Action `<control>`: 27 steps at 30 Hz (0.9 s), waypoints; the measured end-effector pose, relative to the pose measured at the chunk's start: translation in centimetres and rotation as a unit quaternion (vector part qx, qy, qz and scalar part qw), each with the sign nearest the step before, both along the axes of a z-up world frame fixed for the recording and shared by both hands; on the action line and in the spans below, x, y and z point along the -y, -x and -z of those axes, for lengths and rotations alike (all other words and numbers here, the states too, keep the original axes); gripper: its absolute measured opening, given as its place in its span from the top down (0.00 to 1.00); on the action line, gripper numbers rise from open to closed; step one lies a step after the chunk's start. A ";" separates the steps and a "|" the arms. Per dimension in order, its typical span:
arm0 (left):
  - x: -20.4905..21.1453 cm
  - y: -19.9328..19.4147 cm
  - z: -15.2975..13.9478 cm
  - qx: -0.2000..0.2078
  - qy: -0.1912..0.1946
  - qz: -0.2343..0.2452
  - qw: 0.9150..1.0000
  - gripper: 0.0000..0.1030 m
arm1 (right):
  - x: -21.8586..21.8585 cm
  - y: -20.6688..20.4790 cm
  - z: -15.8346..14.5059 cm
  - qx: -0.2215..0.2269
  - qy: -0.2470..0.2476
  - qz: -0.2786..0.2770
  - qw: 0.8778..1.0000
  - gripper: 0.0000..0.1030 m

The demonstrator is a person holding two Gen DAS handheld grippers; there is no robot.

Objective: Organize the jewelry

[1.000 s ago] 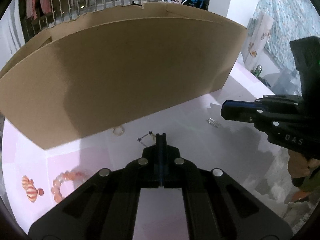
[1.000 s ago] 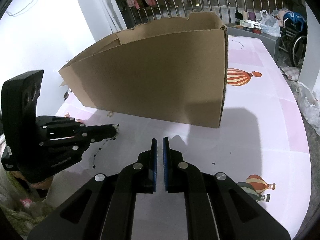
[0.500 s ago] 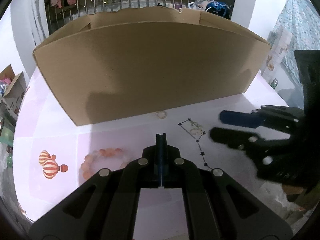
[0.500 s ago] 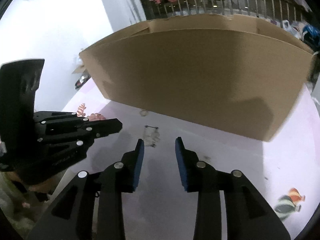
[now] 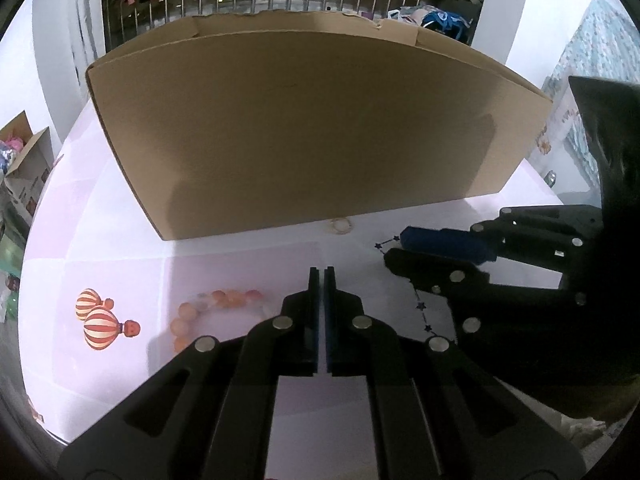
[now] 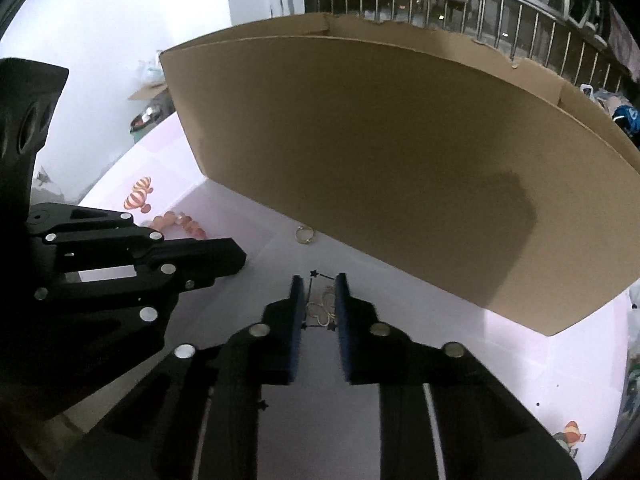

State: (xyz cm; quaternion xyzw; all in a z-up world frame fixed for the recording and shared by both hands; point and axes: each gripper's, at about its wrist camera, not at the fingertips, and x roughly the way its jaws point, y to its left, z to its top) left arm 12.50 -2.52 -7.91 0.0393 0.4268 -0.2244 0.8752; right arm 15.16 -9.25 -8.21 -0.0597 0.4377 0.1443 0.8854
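Right gripper (image 6: 318, 288): jaws just closing in, now narrow, straddling a thin gold heart-shaped wire piece (image 6: 322, 307) flat on the pale pink balloon-print tablecloth (image 6: 460, 360); can't tell if the pads touch it. Left gripper (image 5: 319, 276): jaws closed, nothing between them. Peach bead bracelet (image 5: 212, 306) lies just left of its tips. Small gold ring (image 6: 304, 234) sits against the near wall of the big brown cardboard box (image 5: 320, 128).

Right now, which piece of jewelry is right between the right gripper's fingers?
The thin gold piece lying on the tablecloth's star drawing. The small ring sits farther off by the cardboard box, and the orange bead bracelet lies away beyond the left gripper.
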 end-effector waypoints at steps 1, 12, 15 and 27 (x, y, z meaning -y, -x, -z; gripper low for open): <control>-0.2 0.0 0.0 -0.001 0.002 -0.001 1.000 0.98 | -0.1 -0.1 -0.1 -0.006 -0.001 0.000 1.000 0.93; -0.7 0.0 0.2 0.000 0.010 -0.003 1.000 0.98 | 1.4 0.1 -0.2 -0.040 -0.030 0.002 0.999 0.94; -0.8 0.0 0.2 0.001 0.012 -0.004 1.000 0.95 | 1.4 0.6 -0.4 -0.041 -0.024 0.000 0.999 0.94; -0.4 0.3 0.0 0.006 0.010 0.006 1.000 0.87 | 4.0 3.9 -1.2 -0.073 -0.048 0.029 0.996 0.82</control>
